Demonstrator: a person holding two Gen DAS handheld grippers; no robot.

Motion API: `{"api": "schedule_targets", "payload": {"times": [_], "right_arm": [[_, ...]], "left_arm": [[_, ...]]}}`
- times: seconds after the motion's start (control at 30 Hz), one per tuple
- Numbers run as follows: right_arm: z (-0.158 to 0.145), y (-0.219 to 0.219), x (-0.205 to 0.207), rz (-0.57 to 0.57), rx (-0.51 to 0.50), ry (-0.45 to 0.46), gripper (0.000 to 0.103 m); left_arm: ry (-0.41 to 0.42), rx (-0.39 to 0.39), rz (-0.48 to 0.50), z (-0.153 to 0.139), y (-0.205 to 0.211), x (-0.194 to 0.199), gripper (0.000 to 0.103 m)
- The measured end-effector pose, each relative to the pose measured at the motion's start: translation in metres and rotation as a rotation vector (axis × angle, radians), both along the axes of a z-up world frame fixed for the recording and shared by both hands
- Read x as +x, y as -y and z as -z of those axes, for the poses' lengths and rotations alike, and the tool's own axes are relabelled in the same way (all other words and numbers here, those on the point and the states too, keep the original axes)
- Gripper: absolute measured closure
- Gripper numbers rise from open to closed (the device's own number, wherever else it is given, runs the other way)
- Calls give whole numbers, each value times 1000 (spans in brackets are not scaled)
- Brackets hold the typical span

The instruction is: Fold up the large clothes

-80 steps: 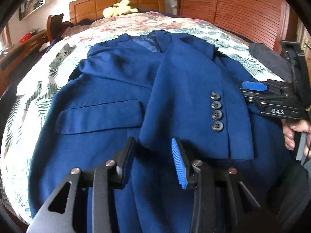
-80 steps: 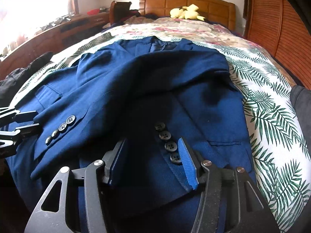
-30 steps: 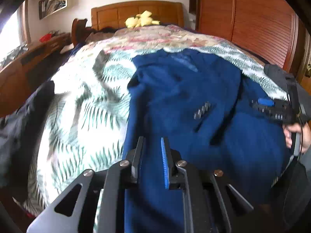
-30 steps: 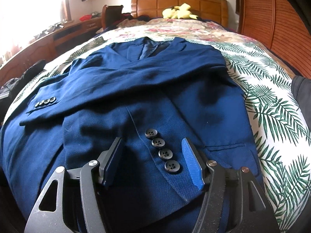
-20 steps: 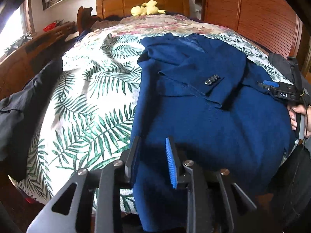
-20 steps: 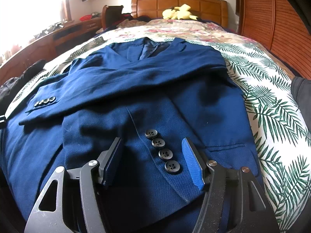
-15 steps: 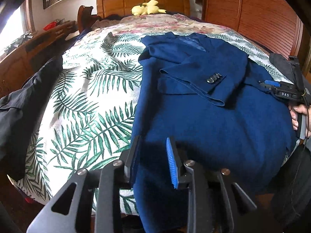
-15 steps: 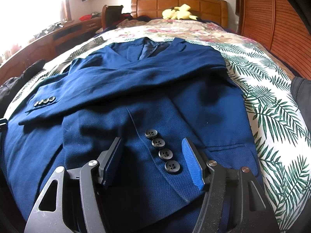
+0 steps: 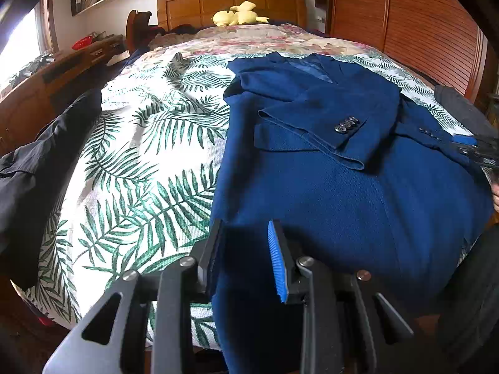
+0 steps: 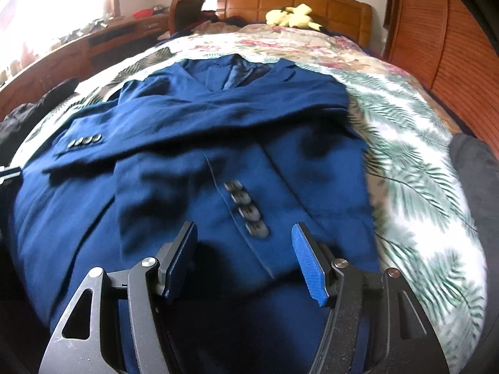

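Note:
A navy blue suit jacket (image 9: 343, 168) lies front up on the bed, both sleeves folded across its chest. One sleeve cuff with buttons (image 9: 346, 124) lies on top. My left gripper (image 9: 244, 249) is open at the jacket's lower left hem, with cloth lying between its jaws. My right gripper (image 10: 244, 255) is open over the lower right part of the jacket (image 10: 193, 143), just short of the other cuff's buttons (image 10: 246, 208). The right gripper also shows in the left wrist view (image 9: 474, 148) at the right edge.
The bed has a palm-leaf cover (image 9: 146, 162) and a wooden headboard (image 9: 230, 3) with a yellow plush toy (image 9: 238, 17). Dark clothes (image 9: 34, 162) lie at the bed's left edge, another dark garment (image 10: 474, 168) at its right. A wooden wardrobe (image 9: 405, 28) stands to the right.
My left gripper moved left to the jacket's lower left hem and narrowed there. The left side of the jacket now lies folded in. My right gripper shifted a little; its view is blurred.

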State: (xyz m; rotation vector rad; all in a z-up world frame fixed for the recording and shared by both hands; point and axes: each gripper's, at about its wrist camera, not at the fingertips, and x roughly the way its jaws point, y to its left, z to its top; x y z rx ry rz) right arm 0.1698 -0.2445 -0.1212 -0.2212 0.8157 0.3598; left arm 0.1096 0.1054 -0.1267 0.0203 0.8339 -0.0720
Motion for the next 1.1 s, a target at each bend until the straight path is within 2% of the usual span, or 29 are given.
{"api": "schedule_targets", "payload": {"times": [0.17, 0.37, 0.53, 0.7, 0.8, 0.87, 0.93, 1.1], "right_arm": [[-9, 37, -34, 37, -1, -14, 39], [2, 68, -54, 105, -28, -62, 38], [6, 77, -66, 126, -13, -89, 38], [7, 68, -73, 81, -40, -106, 38], [6, 63, -77, 50, -25, -111, 48], [0, 60, -80, 28, 5, -100, 62], [-6, 58, -82, 11, 31, -82, 63], [-1, 59, -83, 30, -4, -94, 62]], "left_arm": [[7, -8, 1, 0, -1, 0, 76], [0, -18, 0, -1, -3, -5, 76], [-11, -58, 13, -6, -7, -23, 75], [-27, -61, 13, -5, -10, -41, 74], [-39, -60, 16, -3, -11, -46, 74], [-41, -60, 14, -1, -10, -48, 74], [-46, -67, 9, 1, -10, -48, 73], [-50, -63, 6, 2, -10, -54, 73]]}}
